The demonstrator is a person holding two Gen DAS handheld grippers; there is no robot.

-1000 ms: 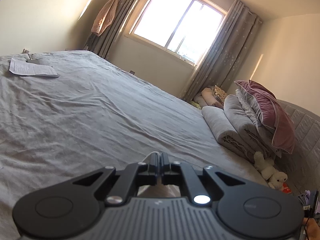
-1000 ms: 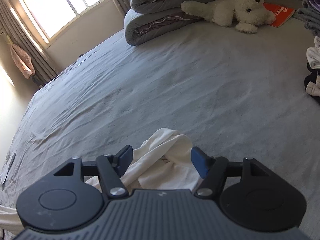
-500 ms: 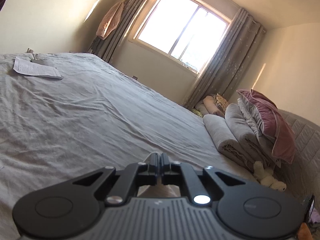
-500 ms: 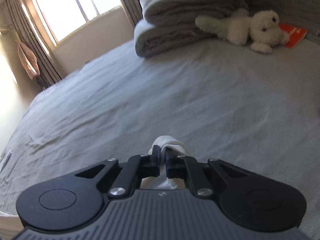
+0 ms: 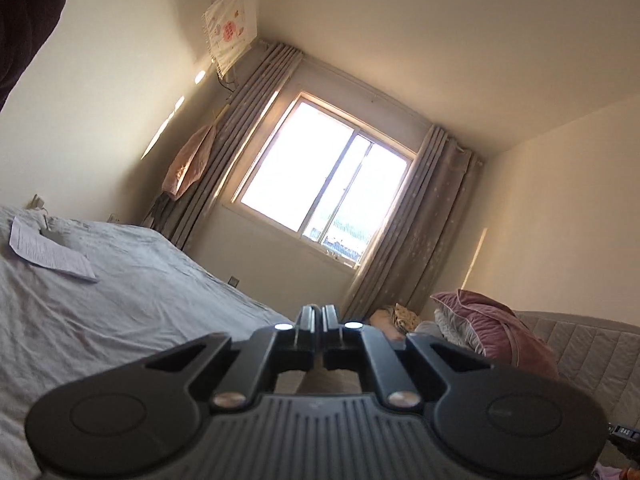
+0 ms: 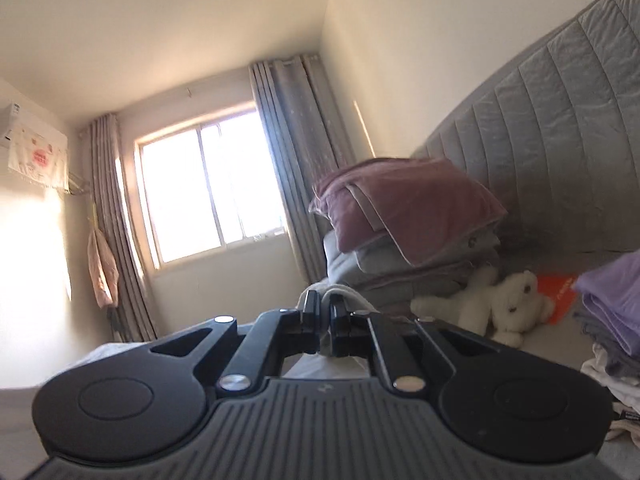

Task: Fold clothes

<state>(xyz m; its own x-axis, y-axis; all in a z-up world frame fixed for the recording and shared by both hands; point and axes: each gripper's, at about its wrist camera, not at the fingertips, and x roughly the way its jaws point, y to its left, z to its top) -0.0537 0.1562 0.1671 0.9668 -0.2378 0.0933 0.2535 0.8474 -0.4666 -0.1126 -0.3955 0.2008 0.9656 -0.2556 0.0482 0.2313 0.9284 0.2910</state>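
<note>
Both grippers point up toward the window, w/ the white cotton garment [image 6: 347, 295] pinched at each one. Right gripper [image 6: 327, 310]: jaws together, clamped on a rolled white fold that pokes out just past the tips, above and a bit right of them. Left gripper [image 5: 319, 316]: jaws together too, only a thin pale sliver of cloth [image 5: 316, 306] showing betw the tips, so prob clamped on an edge of the same garment.

Key relation: the cloth likely hangs down from the jaws, below and behind both cameras, long axis prob running betw the 2 grippers. Neither looks nearer; each has its own end.

Hidden: nearly the whole garment, incl its shape, span and how many folds it has. The grey wrinkled bedsheet [image 5: 100, 300] lies below; whether the cloth touches it can't be told.
</note>
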